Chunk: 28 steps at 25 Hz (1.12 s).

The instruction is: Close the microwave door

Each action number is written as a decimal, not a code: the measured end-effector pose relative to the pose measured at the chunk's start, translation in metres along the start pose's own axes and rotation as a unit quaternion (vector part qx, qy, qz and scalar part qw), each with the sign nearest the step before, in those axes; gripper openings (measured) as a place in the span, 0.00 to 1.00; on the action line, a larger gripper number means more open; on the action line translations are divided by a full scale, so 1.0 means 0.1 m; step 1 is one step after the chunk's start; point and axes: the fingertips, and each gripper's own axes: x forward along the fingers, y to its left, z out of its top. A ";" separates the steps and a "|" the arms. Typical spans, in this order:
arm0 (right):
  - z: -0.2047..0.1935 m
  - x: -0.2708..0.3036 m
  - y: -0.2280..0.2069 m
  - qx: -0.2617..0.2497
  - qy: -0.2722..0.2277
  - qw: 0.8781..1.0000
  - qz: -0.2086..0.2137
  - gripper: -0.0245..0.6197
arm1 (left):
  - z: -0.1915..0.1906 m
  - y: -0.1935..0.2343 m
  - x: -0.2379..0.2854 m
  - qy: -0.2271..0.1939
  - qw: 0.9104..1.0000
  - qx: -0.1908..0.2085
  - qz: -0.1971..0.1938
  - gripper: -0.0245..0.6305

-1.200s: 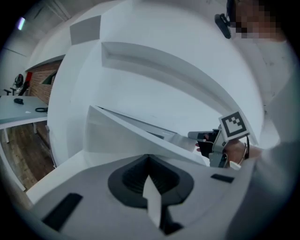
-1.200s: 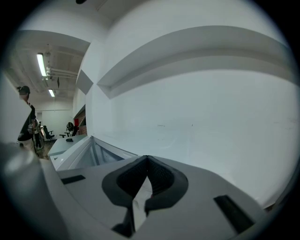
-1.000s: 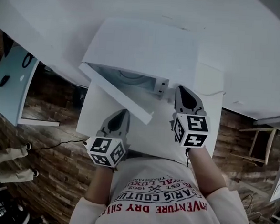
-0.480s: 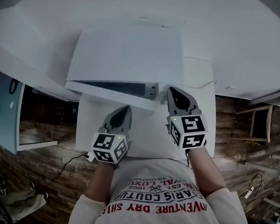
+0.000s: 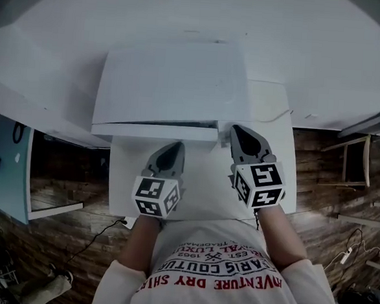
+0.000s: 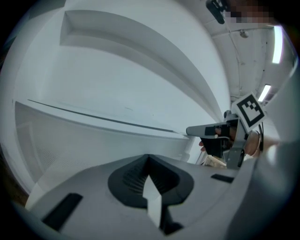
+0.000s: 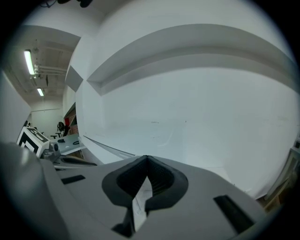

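The white microwave stands at the back of a white table. Its door lies flat against the front, with only a thin dark seam along its top edge. My left gripper is shut and empty, its tip just short of the door's lower face. My right gripper is also shut and empty, and its tip is at the door's right end. The left gripper view shows the right gripper beside the door; the right gripper view shows the left gripper's marker cube.
A white wall rises behind the microwave. Dark wooden floor surrounds the table. A pale blue panel leans at the left, a wooden frame stands at the right, and a cable runs across the floor.
The microwave door has swung from wide open to flat against the front. My left gripper followed it forward and to the right; my right gripper stayed near the door's right end.
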 end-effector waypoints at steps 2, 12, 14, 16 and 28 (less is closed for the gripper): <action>0.00 0.01 0.01 -0.007 0.003 1.000 -0.001 0.06 | 0.01 0.01 0.02 0.000 1.000 0.005 -0.003 0.04; -0.01 0.01 0.01 -0.026 0.003 1.000 -0.006 0.06 | 0.03 0.06 0.13 0.015 1.000 0.020 -0.003 0.04; -0.01 0.02 0.01 -0.017 0.003 1.000 -0.005 0.06 | 0.00 0.07 0.21 0.033 0.999 0.013 -0.010 0.04; -0.01 0.01 0.01 -0.008 0.001 1.000 -0.006 0.06 | -0.08 0.05 0.26 0.053 0.998 0.007 -0.021 0.04; -0.02 0.01 0.00 -0.027 0.014 0.999 -0.032 0.06 | 0.23 -0.06 0.08 -0.040 0.999 0.013 -0.004 0.04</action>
